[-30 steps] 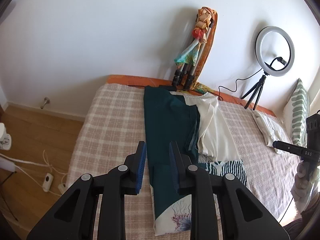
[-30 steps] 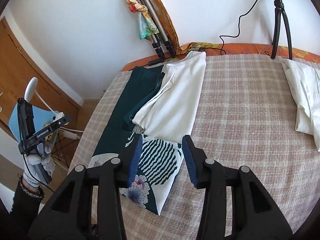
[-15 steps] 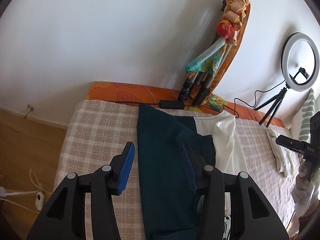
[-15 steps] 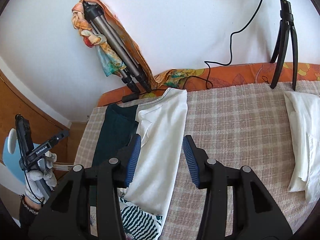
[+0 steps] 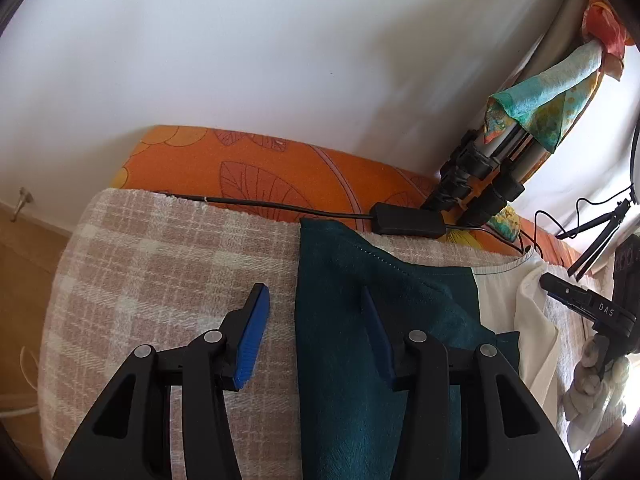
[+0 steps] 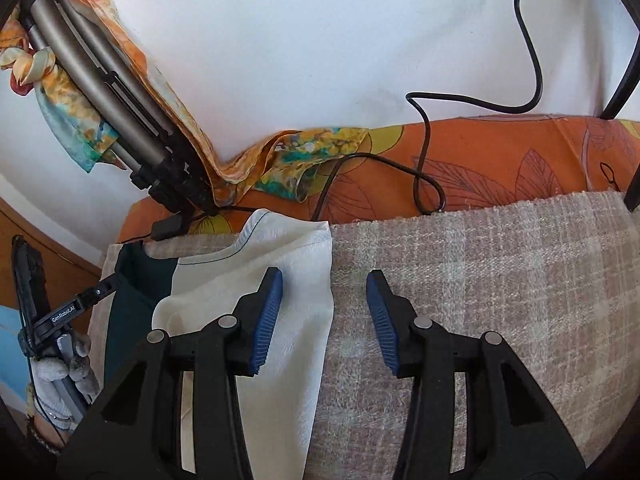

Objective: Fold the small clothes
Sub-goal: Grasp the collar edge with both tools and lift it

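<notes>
A long folded garment lies on the checked blanket (image 5: 160, 264), its dark teal part (image 5: 344, 360) on the left and its cream part (image 6: 280, 360) on the right. My left gripper (image 5: 312, 292) is open and low over the garment's far end. Its fingers straddle the teal part's left edge, one over the blanket and one over the fabric. My right gripper (image 6: 324, 276) is open too, and straddles the cream part's right edge near the far corner. Neither gripper's pads press on the cloth. Each gripper shows in the other's view, held in a gloved hand (image 5: 592, 364).
A folded tripod (image 6: 104, 92) draped with a colourful scarf leans on the white wall just beyond the garment. A black adapter box (image 5: 408, 220) and cables (image 6: 424, 152) lie on the orange sheet (image 5: 256, 172). Wooden floor lies past the bed's left edge.
Both grippers have travelled forward and down along the garment to its far end by the wall. The left jaws have widened; the right jaws look the same.
</notes>
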Tool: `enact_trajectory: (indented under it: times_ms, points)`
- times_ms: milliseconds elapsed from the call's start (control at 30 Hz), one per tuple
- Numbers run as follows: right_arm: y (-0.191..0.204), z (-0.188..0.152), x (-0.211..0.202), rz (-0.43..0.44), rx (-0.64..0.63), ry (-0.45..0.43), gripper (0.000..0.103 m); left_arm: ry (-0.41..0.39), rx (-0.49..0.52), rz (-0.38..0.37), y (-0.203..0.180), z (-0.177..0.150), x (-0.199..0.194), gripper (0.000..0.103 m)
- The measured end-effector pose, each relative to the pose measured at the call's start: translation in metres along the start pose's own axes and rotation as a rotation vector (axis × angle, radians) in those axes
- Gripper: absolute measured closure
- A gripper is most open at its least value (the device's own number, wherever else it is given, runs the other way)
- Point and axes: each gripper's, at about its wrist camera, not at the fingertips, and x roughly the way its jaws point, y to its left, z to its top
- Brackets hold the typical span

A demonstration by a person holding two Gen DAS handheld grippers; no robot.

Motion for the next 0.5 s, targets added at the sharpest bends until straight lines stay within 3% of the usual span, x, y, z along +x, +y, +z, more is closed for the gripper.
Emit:
enact_trajectory:
  times_ms: [133,200,233,267,500]
  points:
    - [0.006,0.005,0.006,0.015,-0.021,-0.008,0.056,-0.025,0.01,-0.009,-0.005,0.001,0.005,0.059]
    - [0.012,0.005,0.009,0.026,-0.05,0.0,0.064,-0.034,0.018,-0.01,-0.008,0.0,0.007,0.079]
    - [0.017,0.004,0.011,0.027,-0.07,0.008,0.078,-0.029,0.022,-0.004,-0.009,0.001,0.01,0.095]
    - [0.022,0.003,0.014,0.021,-0.09,0.015,0.091,-0.035,0.027,0.007,-0.01,0.002,0.012,0.096]
    - [0.037,-0.001,-0.01,0.024,-0.127,-0.043,0.097,-0.105,0.043,-0.019,-0.021,-0.003,-0.017,0.102]
